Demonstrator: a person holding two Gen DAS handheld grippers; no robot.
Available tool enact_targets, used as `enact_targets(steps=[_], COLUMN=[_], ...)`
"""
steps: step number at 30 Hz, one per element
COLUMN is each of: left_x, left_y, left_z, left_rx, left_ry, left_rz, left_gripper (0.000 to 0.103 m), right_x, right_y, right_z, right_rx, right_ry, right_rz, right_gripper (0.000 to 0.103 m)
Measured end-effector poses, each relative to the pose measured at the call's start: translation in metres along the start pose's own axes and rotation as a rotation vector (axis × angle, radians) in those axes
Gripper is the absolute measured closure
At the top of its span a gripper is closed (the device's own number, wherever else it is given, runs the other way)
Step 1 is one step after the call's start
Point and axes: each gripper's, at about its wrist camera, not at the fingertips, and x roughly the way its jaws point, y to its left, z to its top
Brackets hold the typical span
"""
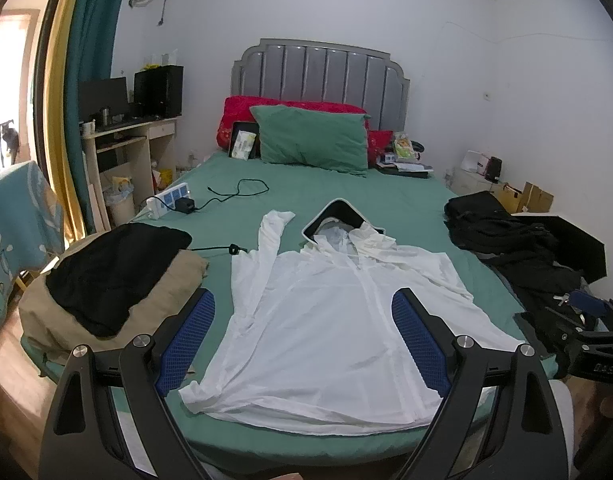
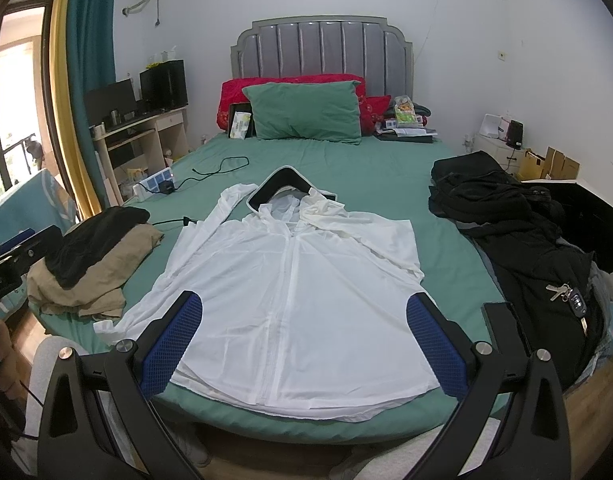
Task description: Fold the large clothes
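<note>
A white hooded zip jacket point(image 1: 330, 320) lies spread front up on the green bed sheet point(image 1: 386, 200), hood towards the pillows, hem at the near edge; it also shows in the right wrist view point(image 2: 306, 300). Its left sleeve lies along its left side. My left gripper point(image 1: 304, 300) hovers open above the jacket's lower part, holding nothing. My right gripper point(image 2: 306, 304) hovers open above the hem, holding nothing. The right gripper's body also shows at the right edge of the left wrist view point(image 1: 594, 344).
A tan and black pile of clothes point(image 2: 90, 260) sits at the bed's near left corner. Black clothes point(image 2: 514, 224) with keys point(image 2: 566, 296) lie on the right. A power strip and cable point(image 2: 174, 184) lie at the left. Pillows point(image 2: 306, 112) and clutter are at the headboard.
</note>
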Motion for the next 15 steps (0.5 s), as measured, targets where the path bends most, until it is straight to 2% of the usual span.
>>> enact_targets(steps=[6,11,14,15], left_x=[0.002,0.011,0.023,0.028], left_y=[0.001,0.014,0.014,0.013], left_z=[0.0,0.002,0.001,0.0], left_rx=[0.01,-0.07,-0.042,-0.009], left_ry=[0.002,0.024,0.065,0.075], left_rz=[0.003,-0.055,-0.042,-0.007], left_gripper=[0.011,0.011,0.011,0.011], right_x=[-0.002,0.0,0.006,0.012], right_y=[-0.005,-0.012,-0.015,-0.015], right_z=[0.0,-0.002,-0.003,-0.004], right_rx=[0.004,0.006,-0.001,-0.008], right_ry=[0.003,0.005,0.01,0.019], right_rz=[-0.001,-0.004,-0.001,-0.002], right_gripper=[0.002,0.002,0.002,0.002])
